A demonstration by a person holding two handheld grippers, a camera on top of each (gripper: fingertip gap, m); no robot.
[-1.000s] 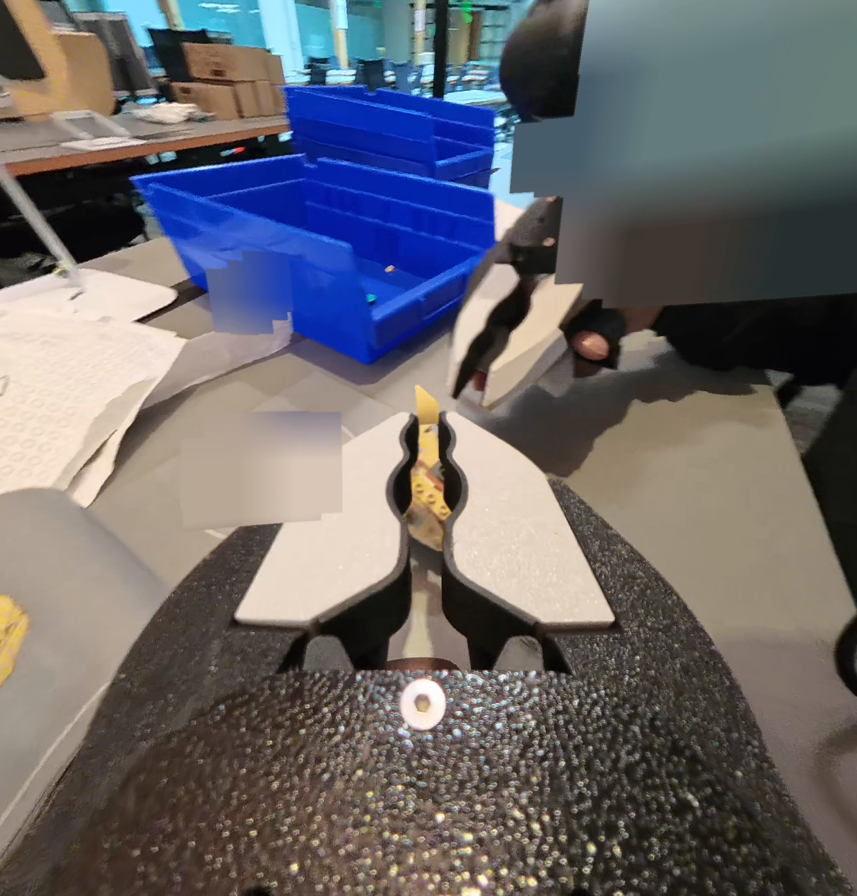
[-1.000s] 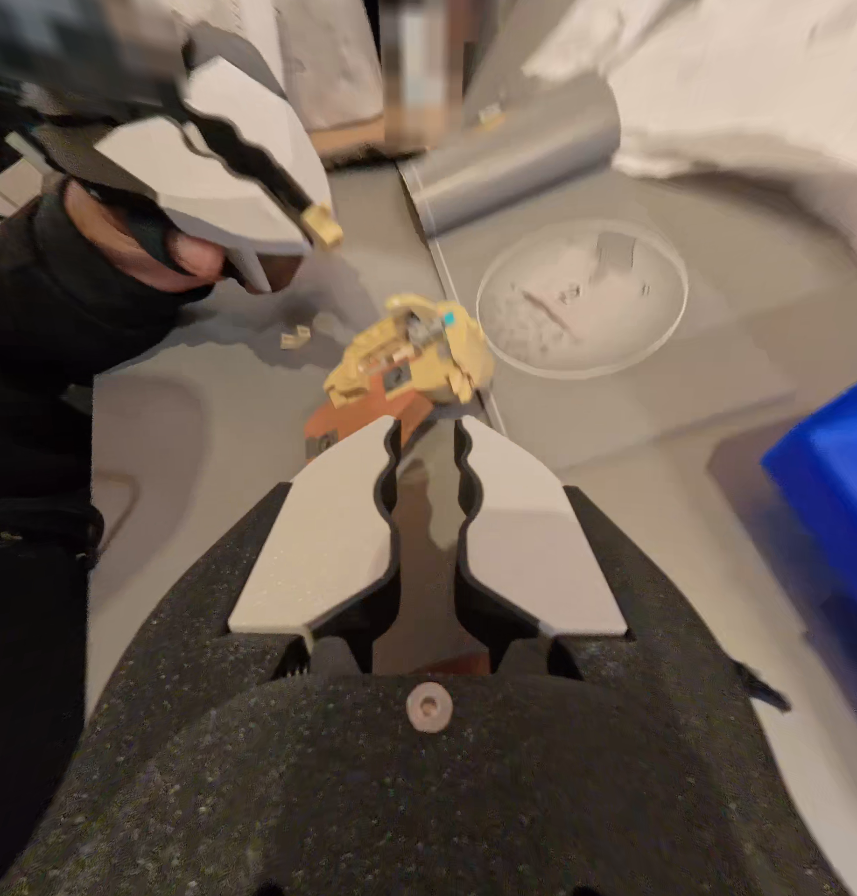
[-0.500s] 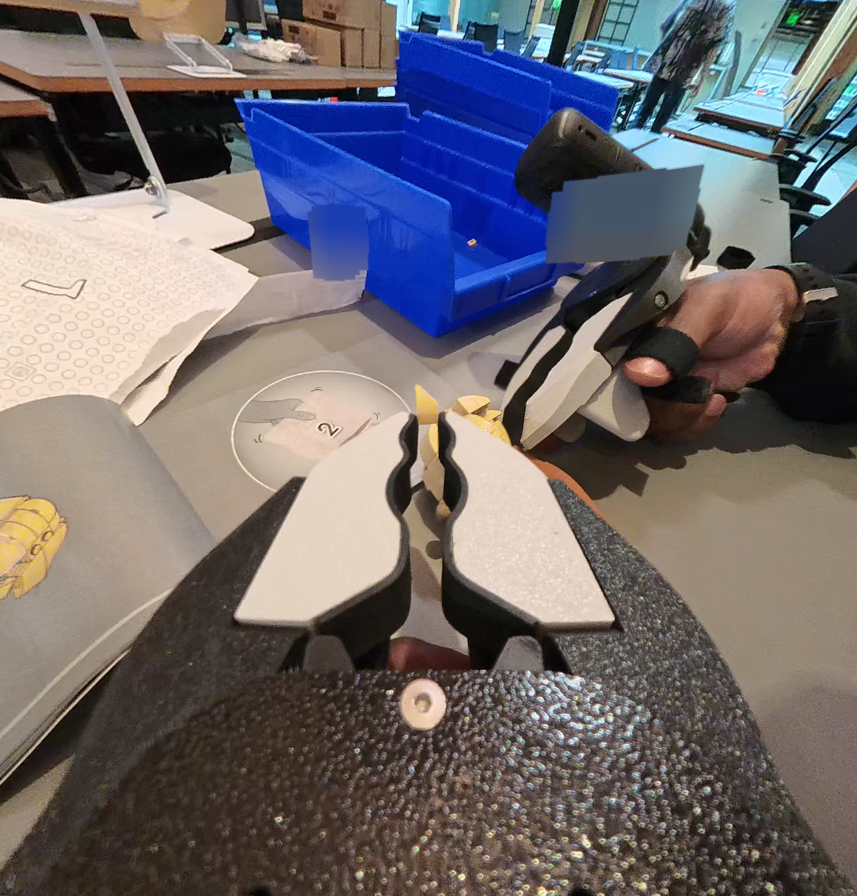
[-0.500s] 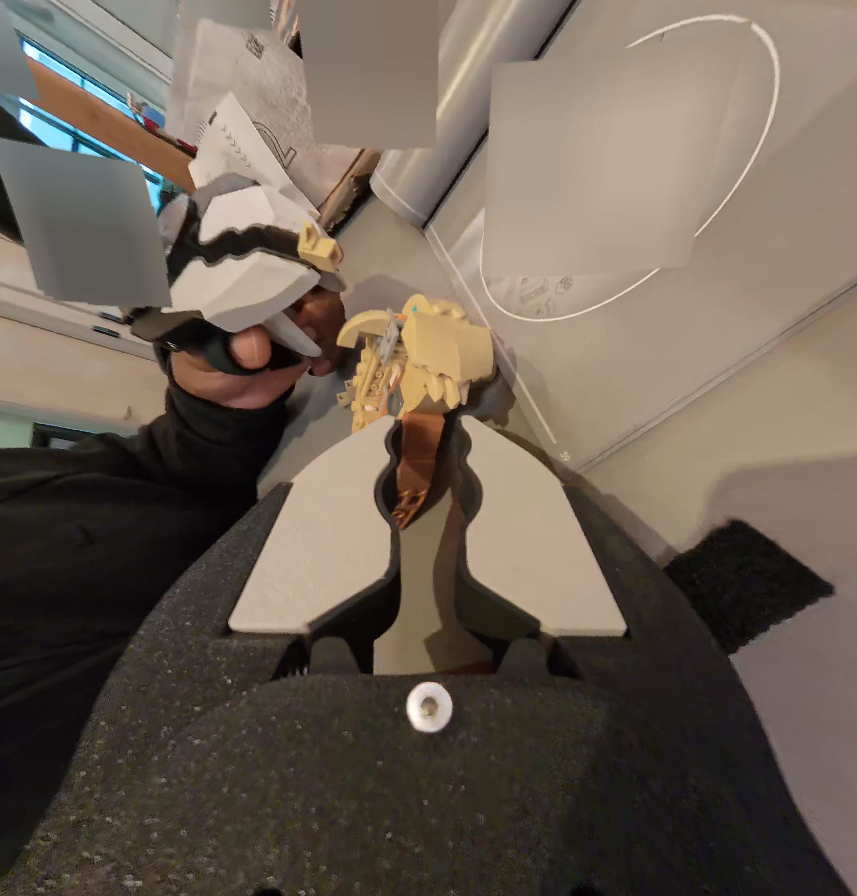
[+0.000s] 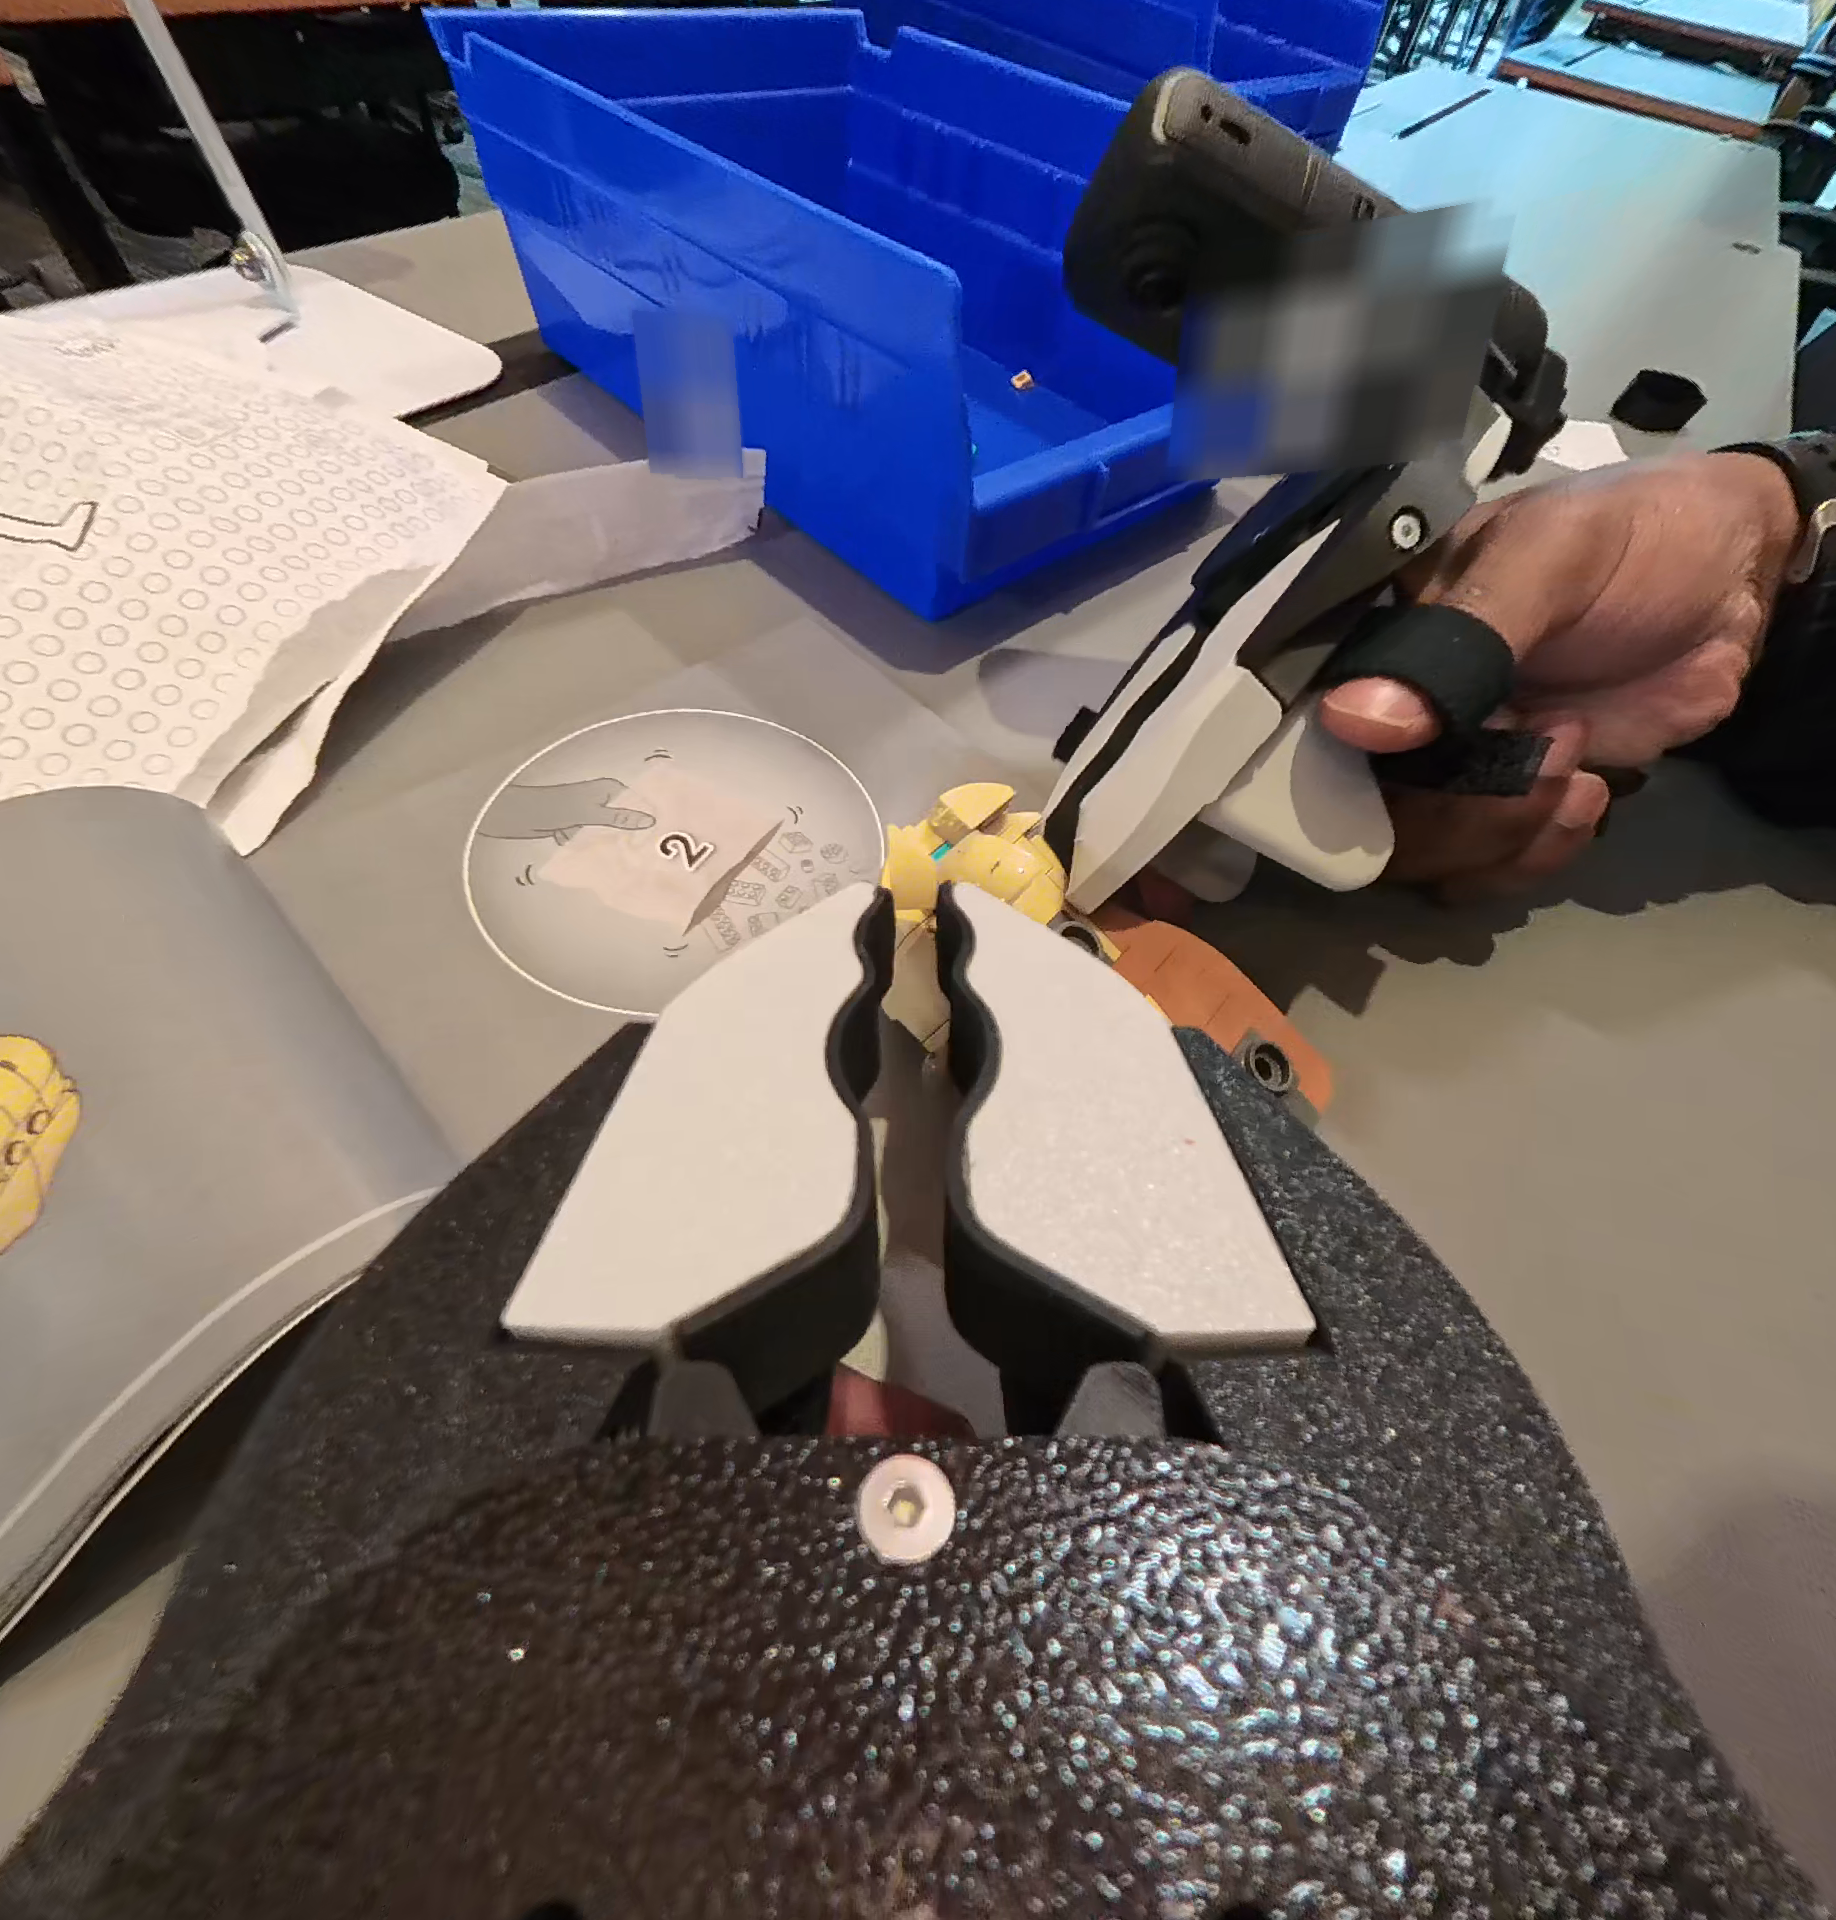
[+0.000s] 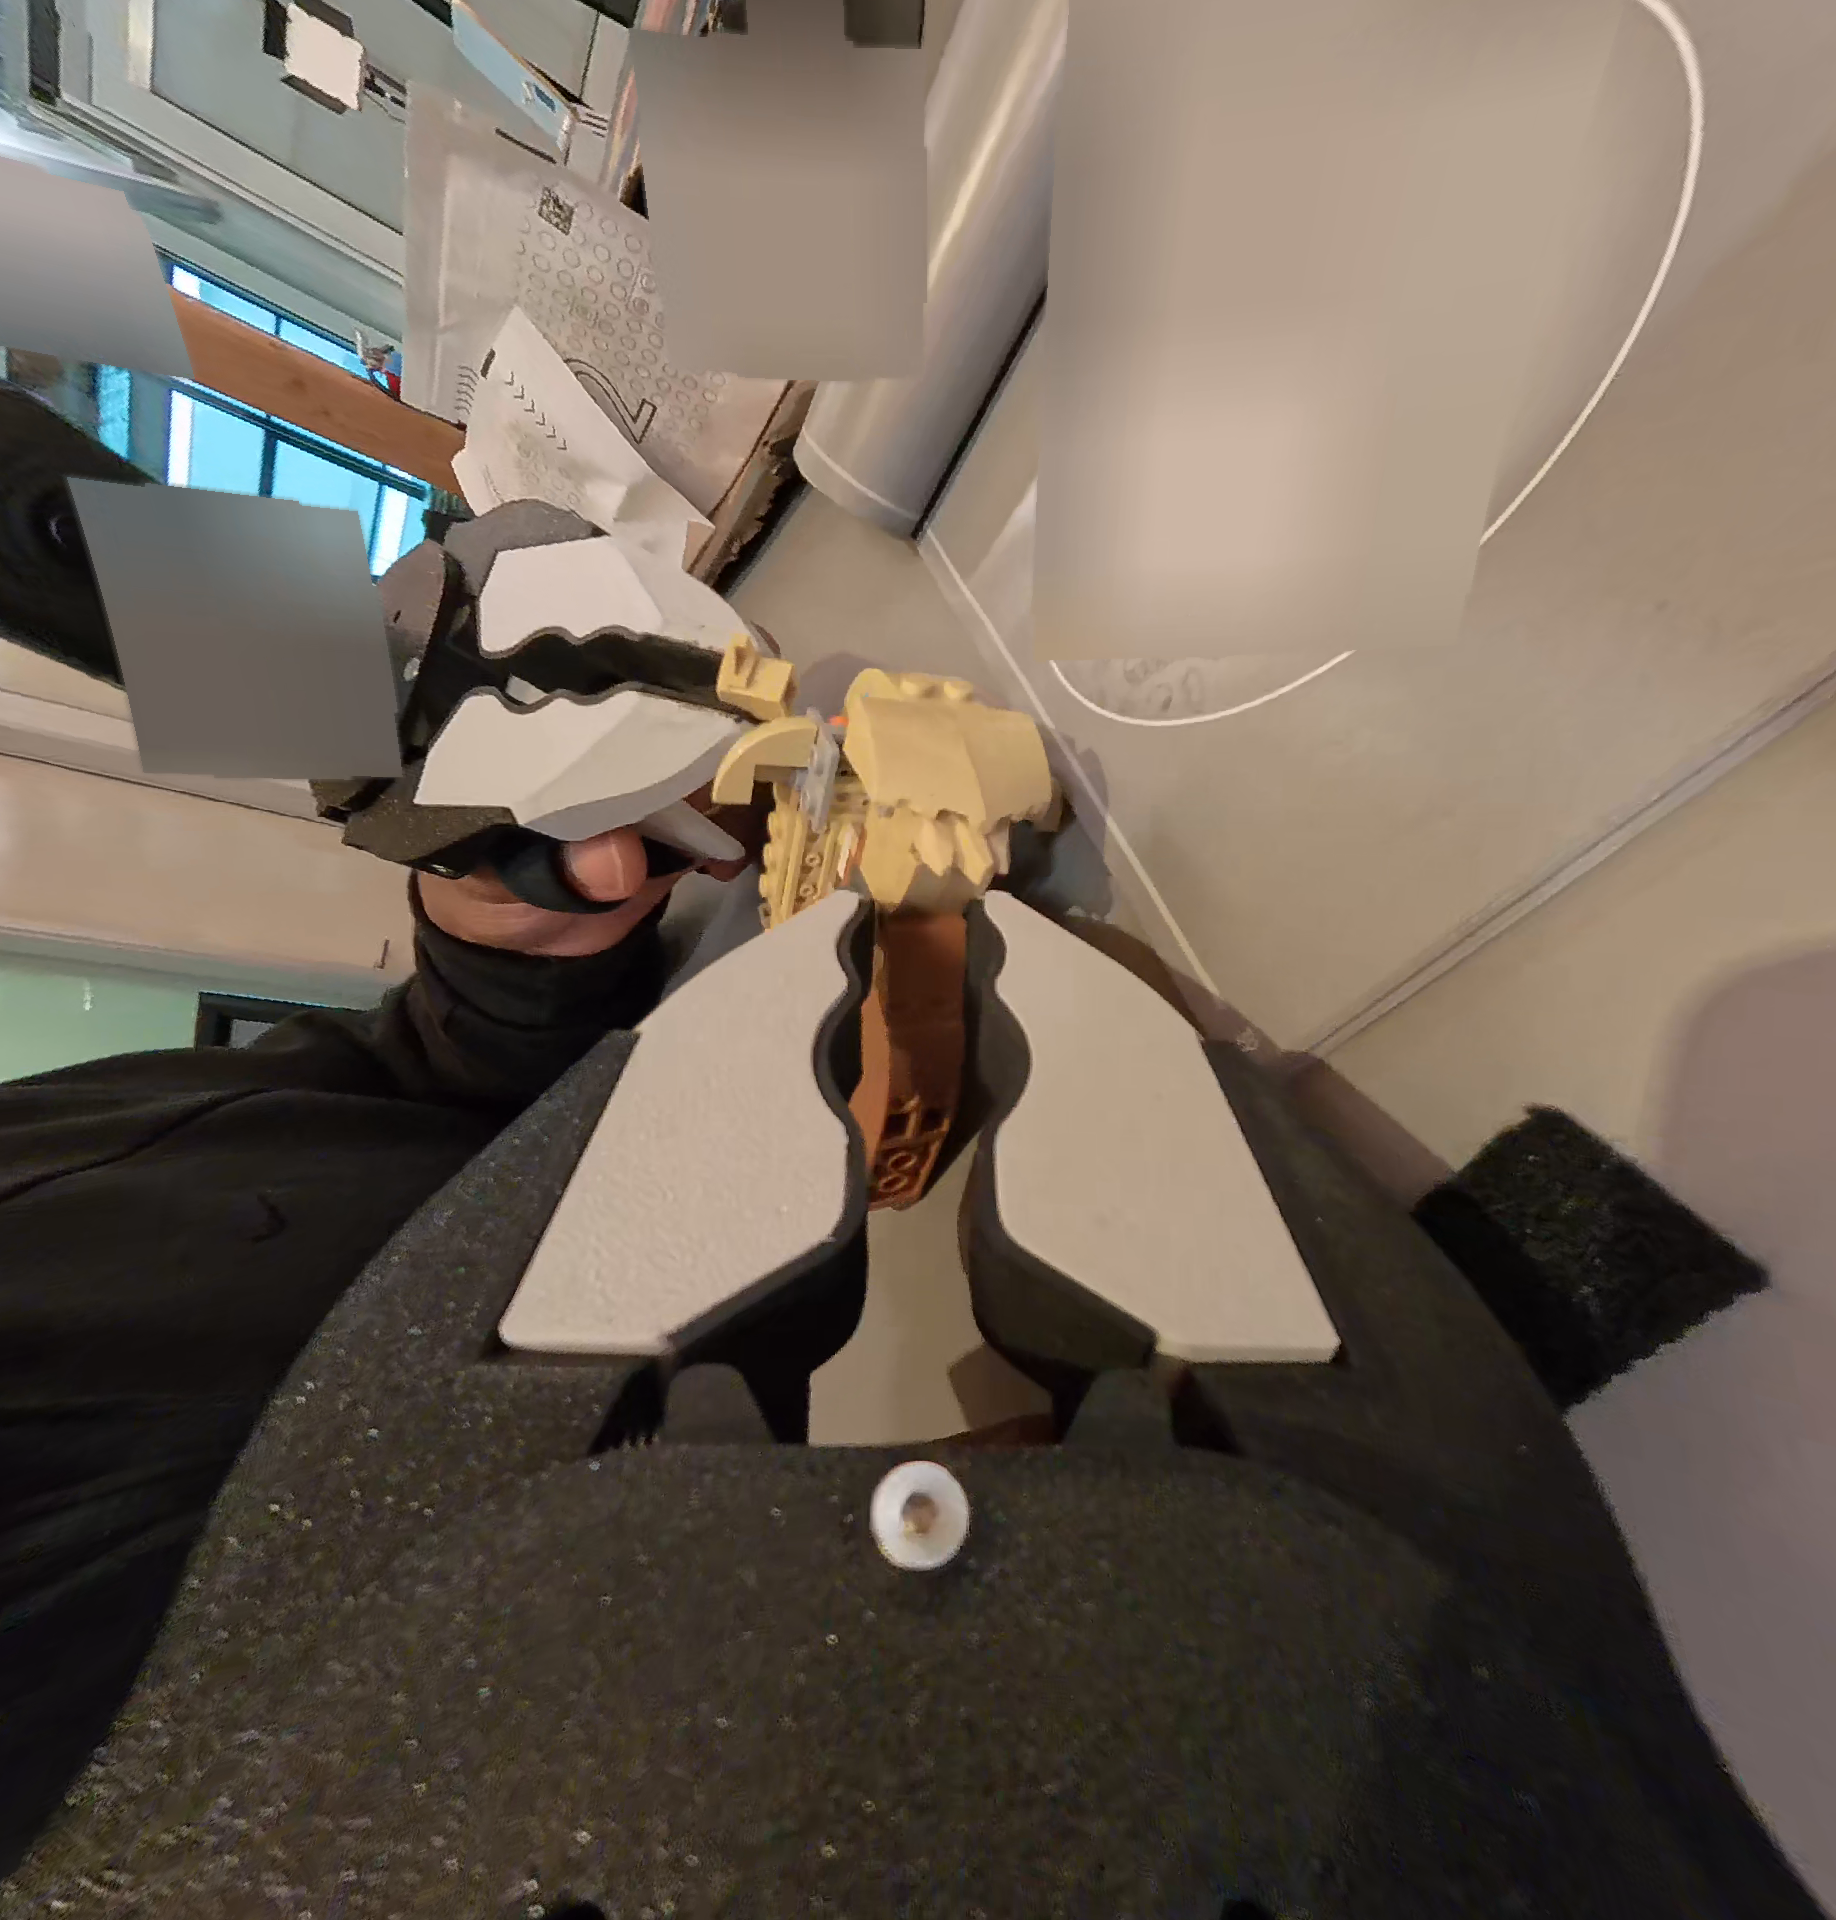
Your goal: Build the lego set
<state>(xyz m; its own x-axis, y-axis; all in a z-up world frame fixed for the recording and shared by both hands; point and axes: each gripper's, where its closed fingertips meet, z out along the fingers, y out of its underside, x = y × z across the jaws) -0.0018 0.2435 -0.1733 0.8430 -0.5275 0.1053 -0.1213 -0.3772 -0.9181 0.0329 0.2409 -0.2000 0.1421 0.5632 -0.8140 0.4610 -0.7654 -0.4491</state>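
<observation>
Left tongs pinched a small tan brick, right tongs clamped the model's brown base; off-axis pressing risked popping tan model pieces loose

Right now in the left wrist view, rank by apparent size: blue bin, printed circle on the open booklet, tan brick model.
1. Blue bin, clearly largest.
2. Printed circle.
3. Tan brick model, smallest as seen, though the left tongs hide part of it.

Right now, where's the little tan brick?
In the right wrist view, the little tan brick is pinched at the left gripper's tip, upper left of the tan brick model.
</observation>
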